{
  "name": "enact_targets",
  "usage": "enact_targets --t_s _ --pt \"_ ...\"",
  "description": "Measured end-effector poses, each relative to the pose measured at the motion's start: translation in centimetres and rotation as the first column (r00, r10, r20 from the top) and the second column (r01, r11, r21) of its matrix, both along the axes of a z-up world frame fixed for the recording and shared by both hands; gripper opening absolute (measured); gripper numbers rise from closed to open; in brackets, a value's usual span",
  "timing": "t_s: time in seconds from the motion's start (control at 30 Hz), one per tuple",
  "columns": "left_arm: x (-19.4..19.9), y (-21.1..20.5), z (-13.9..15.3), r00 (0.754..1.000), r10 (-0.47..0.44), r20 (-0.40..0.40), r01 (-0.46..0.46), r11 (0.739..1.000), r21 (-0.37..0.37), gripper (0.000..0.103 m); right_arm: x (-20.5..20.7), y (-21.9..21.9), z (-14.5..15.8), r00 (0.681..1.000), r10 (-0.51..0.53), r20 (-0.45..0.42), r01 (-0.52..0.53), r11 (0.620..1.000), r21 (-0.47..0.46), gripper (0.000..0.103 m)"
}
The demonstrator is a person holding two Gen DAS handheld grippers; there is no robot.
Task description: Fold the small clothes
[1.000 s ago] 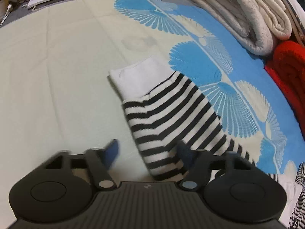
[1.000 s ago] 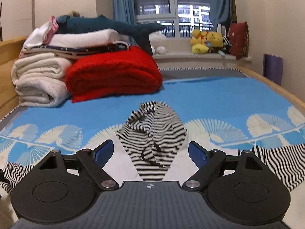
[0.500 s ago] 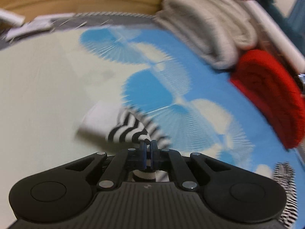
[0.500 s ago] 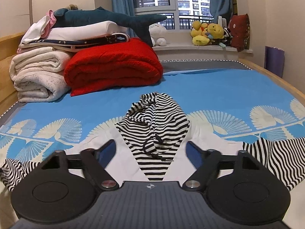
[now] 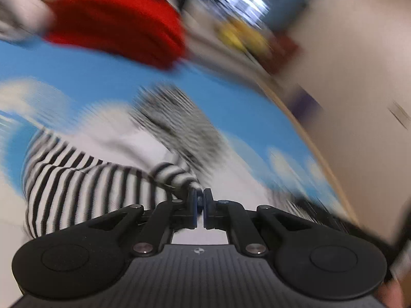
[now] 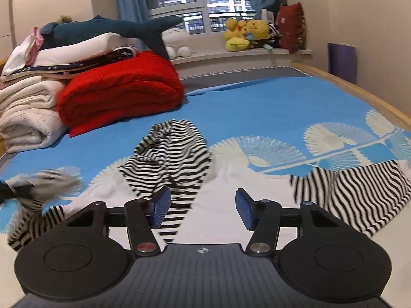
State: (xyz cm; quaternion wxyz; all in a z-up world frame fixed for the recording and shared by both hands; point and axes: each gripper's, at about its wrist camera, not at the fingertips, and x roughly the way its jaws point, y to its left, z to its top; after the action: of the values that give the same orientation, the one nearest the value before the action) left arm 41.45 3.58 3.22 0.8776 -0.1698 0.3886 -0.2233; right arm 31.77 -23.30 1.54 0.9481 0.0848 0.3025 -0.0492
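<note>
Stripy cloth is now pinched in the left gripper [image 5: 199, 205]: a second ago it hovered open, and now it lifts the sleeve [image 5: 84, 179] across the hoodie [image 6: 169, 164] on the bed [image 6: 257, 118]. The fold looks started. The right gripper [image 6: 200, 209] is closing above the white front, touching nothing.

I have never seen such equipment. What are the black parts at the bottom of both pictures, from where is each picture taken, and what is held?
They are two hand-held grippers, one in each of a person's hands; a camera on each looks forward along its fingers. The blurred picture is from the left gripper, which is shut on a striped sleeve of a small hooded top. The sharp picture is from the right gripper, whose jaws are closing with nothing pinched yet, above the top's striped hood. Everything lies on a blue bedspread, beside a folded red blanket.
</note>
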Motion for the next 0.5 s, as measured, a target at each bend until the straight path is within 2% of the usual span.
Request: enact_targets --t_s 0.03,0.07,0.13,0.23,0.3,0.4,0.5 --pt "0.1 -0.6 -0.1 1.0 -0.02 -0.007 0.02 1.0 0.008 0.005 0.0 -0.5 -0.1 1.0 -0.011 -0.003 0.011 1.0 0.003 0.058" --pt "0.4 -0.4 0.1 1.0 0.001 -0.004 -0.001 1.0 0.018 0.007 -0.1 -1.0 -0.2 1.0 -0.023 -0.008 0.023 1.0 0.01 0.058" --pt "1.3 1.4 0.3 0.996 0.087 -0.011 -0.087 0.996 0.005 0.01 0.0 -1.9 -0.3 0.999 -0.039 -0.02 0.04 0.999 0.035 0.058" --pt "2.4 5.0 -0.5 0.966 0.255 -0.049 -0.255 0.967 0.019 0.01 0.0 -2.9 -0.5 0.999 -0.044 -0.031 0.046 0.997 0.065 0.058" --pt "3.2 6.8 -1.3 0.942 0.324 -0.09 -0.321 0.946 0.055 0.01 0.1 -3.1 -1.0 0.998 -0.039 -0.049 0.043 0.995 0.088 0.058" --pt "3.6 8.0 -2.5 0.921 0.363 -0.14 -0.347 0.929 0.126 0.01 0.7 -3.8 -2.5 0.992 -0.04 -0.118 0.063 0.978 0.198 0.058" --pt "4.1 8.8 -3.0 0.909 0.381 -0.17 -0.362 0.923 0.131 0.01 1.3 -4.8 -5.0 0.966 -0.078 -0.247 0.162 0.926 0.341 0.058"
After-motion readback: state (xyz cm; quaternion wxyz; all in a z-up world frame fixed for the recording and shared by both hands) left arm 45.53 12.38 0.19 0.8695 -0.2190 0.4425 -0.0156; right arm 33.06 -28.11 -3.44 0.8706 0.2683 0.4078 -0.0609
